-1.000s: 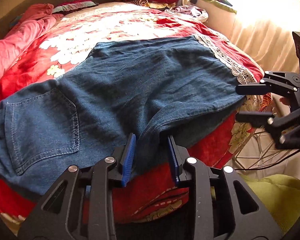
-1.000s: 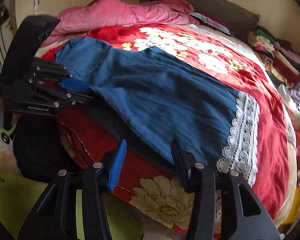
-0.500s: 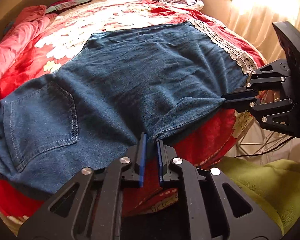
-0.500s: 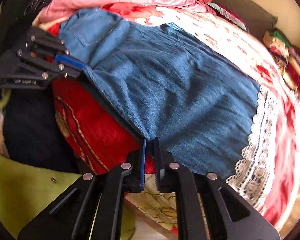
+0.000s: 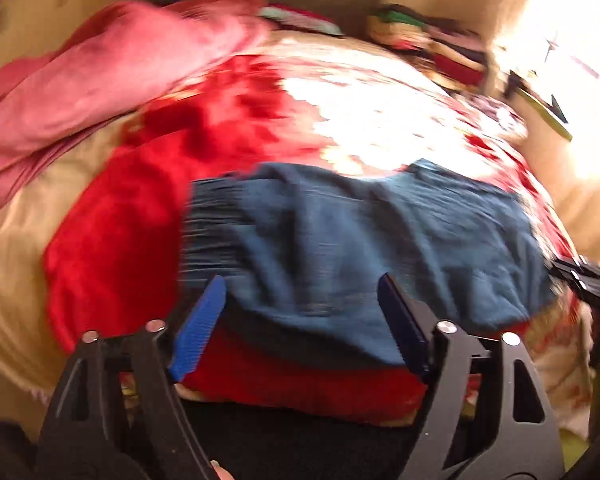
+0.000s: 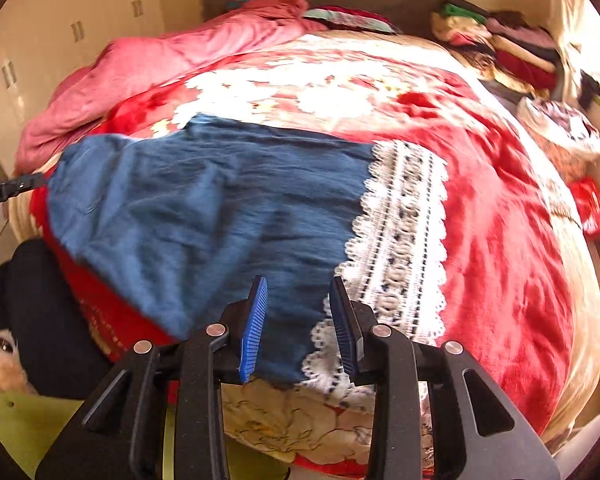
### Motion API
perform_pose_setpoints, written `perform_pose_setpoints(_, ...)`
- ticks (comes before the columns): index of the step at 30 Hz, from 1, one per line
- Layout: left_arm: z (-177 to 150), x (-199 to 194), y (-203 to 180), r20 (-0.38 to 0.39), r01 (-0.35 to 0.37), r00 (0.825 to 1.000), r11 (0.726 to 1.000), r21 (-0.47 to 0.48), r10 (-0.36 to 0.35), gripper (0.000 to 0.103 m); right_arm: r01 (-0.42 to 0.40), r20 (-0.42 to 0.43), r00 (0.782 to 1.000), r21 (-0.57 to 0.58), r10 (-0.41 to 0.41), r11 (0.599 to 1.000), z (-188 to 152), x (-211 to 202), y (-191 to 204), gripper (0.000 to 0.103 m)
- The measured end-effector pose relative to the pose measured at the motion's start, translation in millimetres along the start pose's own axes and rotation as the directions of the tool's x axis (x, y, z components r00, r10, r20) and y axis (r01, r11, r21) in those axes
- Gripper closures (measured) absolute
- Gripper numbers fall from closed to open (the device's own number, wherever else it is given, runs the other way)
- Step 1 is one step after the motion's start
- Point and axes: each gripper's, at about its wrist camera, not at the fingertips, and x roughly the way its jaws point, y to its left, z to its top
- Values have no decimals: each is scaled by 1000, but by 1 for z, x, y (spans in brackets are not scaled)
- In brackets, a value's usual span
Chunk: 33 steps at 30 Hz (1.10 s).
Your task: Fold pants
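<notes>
Blue denim pants [image 6: 220, 216] lie flat on the red floral bed cover, with a white lace hem [image 6: 400, 240] at their right end. My right gripper [image 6: 298, 326] is open, its jaws either side of the near edge of the pants beside the lace. In the blurred left wrist view the pants [image 5: 360, 240] lie across the bed's near edge, elastic waistband at the left. My left gripper [image 5: 300, 324] is wide open over their near edge, holding nothing. The left gripper's tip [image 6: 12, 190] shows at the right wrist view's left edge.
A pink quilt [image 6: 148, 68] is bunched at the bed's far left. Stacked folded clothes [image 6: 512, 52] sit at the far right corner. The red floral cover [image 6: 500, 220] spreads right of the pants. A green cushion [image 6: 32, 424] and a dark cloth lie below the near left edge.
Both grippers were shut on the pants' near edge half a second ago; now both are open and have let go. The left view has swung leftward and is blurred.
</notes>
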Motion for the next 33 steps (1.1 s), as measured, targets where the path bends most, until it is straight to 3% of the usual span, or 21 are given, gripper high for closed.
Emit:
perform_pose_setpoints(2, 3, 7, 23, -11, -44, 999, 996, -80, 43, 22, 14, -9, 1000, 25, -14, 1000, -1, 5, -7, 72)
perform_pose_setpoints(5, 7, 25, 38, -35, -42, 999, 988, -149, 37, 23, 14, -24, 1000, 27, -13, 1000, -5, 8, -12, 66)
perform_pose_setpoints(7, 8, 39, 36, -54, -13, 999, 988, -156, 4, 59, 20, -33, 999, 12, -19, 1000, -6, 13, -10, 63)
perform_pose_setpoints(8, 8, 46, 29, -66, -39, 997, 989, -144, 30, 65, 26, -39, 999, 10, -26, 1000, -8, 16, -8, 63)
perform_pose_setpoints(11, 14, 42, 22, -31, -62, 998, 992, -109, 59, 67, 38, -51, 998, -4, -39, 999, -11, 18, -8, 63)
perform_pose_setpoints(13, 24, 29, 25, 15, -71, 997, 993, -99, 73, 67, 38, -55, 998, -6, -39, 999, -11, 19, -9, 63)
perform_pose_setpoints(15, 28, 21, 32, 44, -129, 990, 989, -73, 133, 67, 37, -58, 998, 1, -37, 999, -12, 20, -10, 63)
perform_pose_setpoints(19, 14, 47, 45, -43, -125, 992, 987, -98, 121, 63, 48, -59, 997, -5, -48, 999, -14, 25, -7, 61)
perform_pose_setpoints(23, 14, 35, 50, -14, -103, 995, 986, -132, 102, 52, 39, -56, 998, -18, -40, 999, -13, 25, -6, 55)
perform_pose_setpoints(26, 14, 11, 40, 39, -130, 990, 987, -97, 134, 52, 34, -10, 999, -20, -35, 999, -10, 13, -6, 56)
perform_pose_setpoints(33, 34, -20, -7, 136, -54, 989, 999, 2, 53, 42, 46, 109, 992, 89, -56, 995, 13, -8, -34, 55)
